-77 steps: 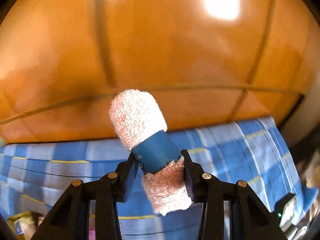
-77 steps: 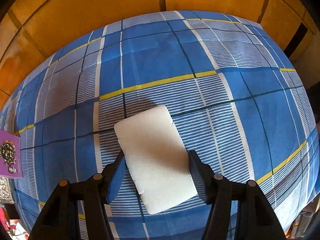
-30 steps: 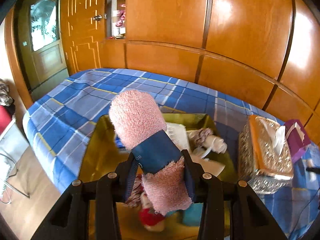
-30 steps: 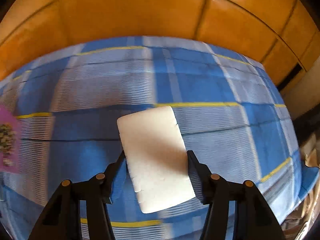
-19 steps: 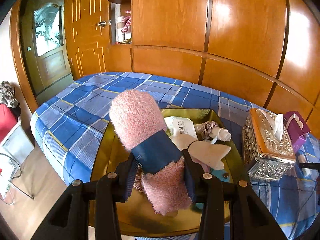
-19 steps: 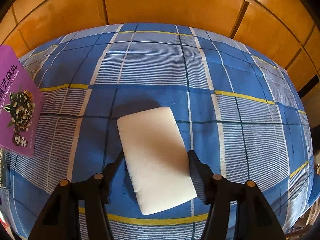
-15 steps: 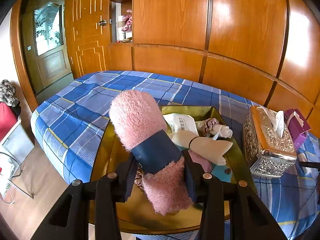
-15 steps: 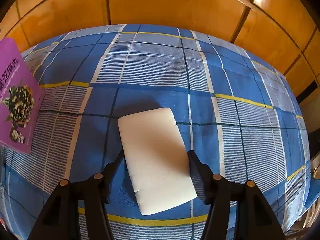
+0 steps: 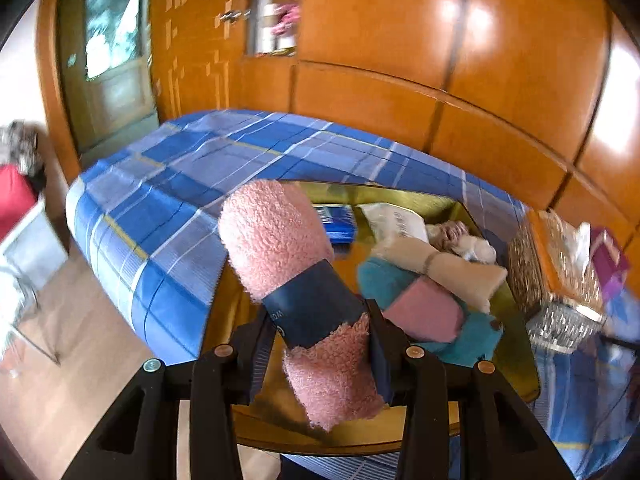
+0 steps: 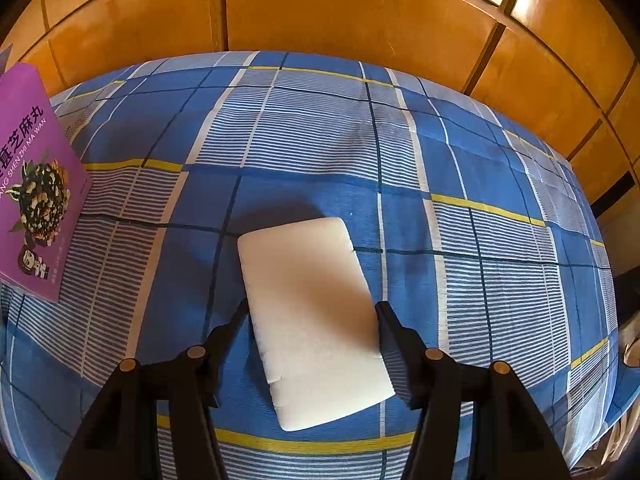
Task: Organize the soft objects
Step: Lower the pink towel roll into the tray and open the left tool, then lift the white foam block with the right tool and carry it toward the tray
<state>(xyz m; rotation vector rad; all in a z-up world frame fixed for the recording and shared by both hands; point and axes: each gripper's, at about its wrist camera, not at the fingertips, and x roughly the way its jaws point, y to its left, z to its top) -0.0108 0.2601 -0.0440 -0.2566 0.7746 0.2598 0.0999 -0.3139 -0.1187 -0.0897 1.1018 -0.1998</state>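
Swinging closer over the tray (image 9: pixel 516 364), the left gripper (image 9: pixel 320 344) pinches the pink towel (image 9: pixel 280 240); the right gripper (image 10: pixel 312 332) still clamps its white sponge (image 10: pixel 312 304). Drop-off looks near.

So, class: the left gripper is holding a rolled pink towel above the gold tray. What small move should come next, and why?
Probably lower the left gripper toward the bare near-left part of the gold tray, then release. The pink towel is clamped between the fingers above the tray, while the tray's right side is already crowded with a teal cloth and a beige roll.
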